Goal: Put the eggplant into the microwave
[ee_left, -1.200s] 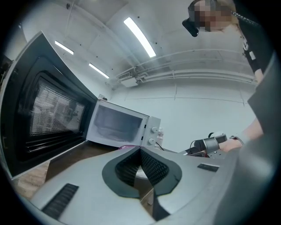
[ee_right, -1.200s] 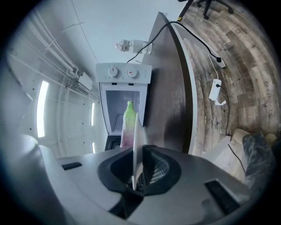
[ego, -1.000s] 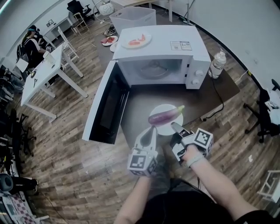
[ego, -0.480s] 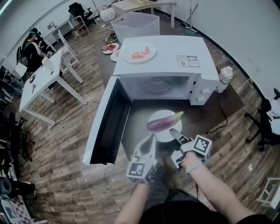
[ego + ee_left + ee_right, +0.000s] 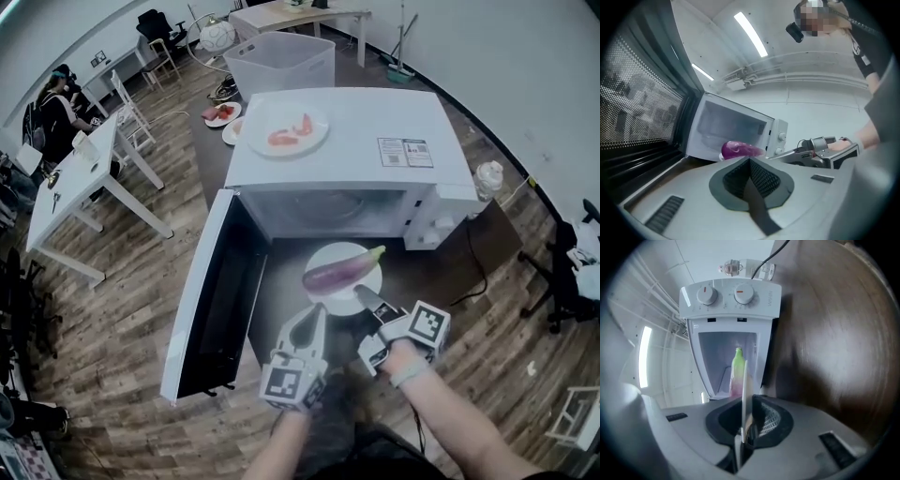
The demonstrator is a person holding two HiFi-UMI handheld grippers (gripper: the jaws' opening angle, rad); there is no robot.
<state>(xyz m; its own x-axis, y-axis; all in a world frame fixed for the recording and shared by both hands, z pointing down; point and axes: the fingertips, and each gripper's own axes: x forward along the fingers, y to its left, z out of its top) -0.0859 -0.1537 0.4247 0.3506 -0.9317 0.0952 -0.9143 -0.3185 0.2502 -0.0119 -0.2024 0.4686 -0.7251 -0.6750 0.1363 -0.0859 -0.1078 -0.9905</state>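
Partly done | door was seen open | plate with eggplant was pinched by right gripper before microwave | left gripper was pressed together, empty | insertion was left.

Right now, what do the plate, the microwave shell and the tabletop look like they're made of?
Plate: white, smooth, thin rim; ceramic or melamine, can't tell which.
Microwave shell: white, even semi-gloss; probably painted metal or plastic.
Tabletop: dark brown with grain-like streaks; wood or wood-look laminate.
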